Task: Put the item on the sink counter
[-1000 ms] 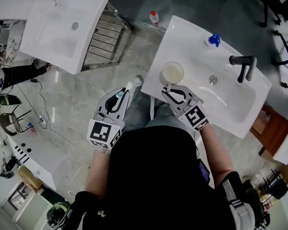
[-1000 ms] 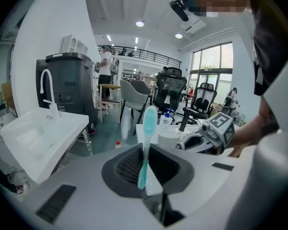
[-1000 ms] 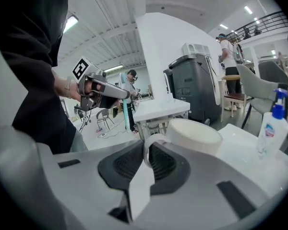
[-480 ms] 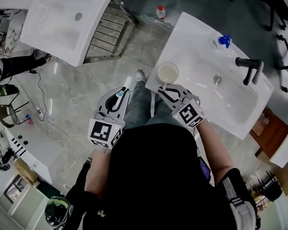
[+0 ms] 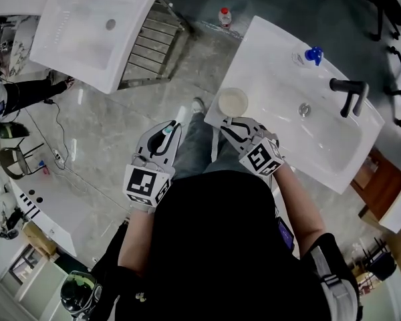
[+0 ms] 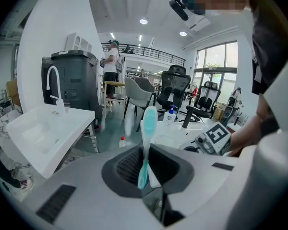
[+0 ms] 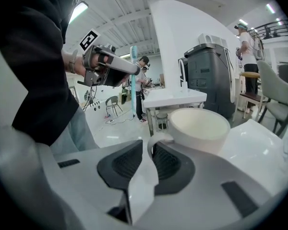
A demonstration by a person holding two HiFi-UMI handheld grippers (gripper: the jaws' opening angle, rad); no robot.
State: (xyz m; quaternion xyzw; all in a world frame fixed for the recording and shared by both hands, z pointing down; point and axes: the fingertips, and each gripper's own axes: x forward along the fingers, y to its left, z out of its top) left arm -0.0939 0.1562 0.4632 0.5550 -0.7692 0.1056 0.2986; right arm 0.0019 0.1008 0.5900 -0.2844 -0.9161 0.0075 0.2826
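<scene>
A cream cup (image 5: pixel 232 101) stands on the near-left corner of the white sink counter (image 5: pixel 267 52). My right gripper (image 5: pixel 231 121) has the cup's handle (image 7: pixel 156 139) between its jaws, which are opening, with the pads still against the handle. The cup's rim (image 7: pixel 199 123) rises just beyond the fingertips. My left gripper (image 5: pixel 170 128) hangs over the floor to the left of the counter, shut on a teal and white toothbrush (image 6: pixel 145 143) that stands upright out of the jaws. The right gripper view shows the toothbrush (image 7: pixel 132 75) too, off to the left.
The basin has a black faucet (image 5: pixel 347 92), a drain (image 5: pixel 305 110) and a blue-capped bottle (image 5: pixel 311 55) at its far edge. A second white sink (image 5: pixel 87 25) with a metal rack (image 5: pixel 144 45) stands at the upper left. A small bottle (image 5: pixel 224 17) sits on the floor.
The view has shifted slightly, so the counter and cup sit a little higher and further left. Both grippers keep their places, the right at the cup's handle, the left with the toothbrush.
</scene>
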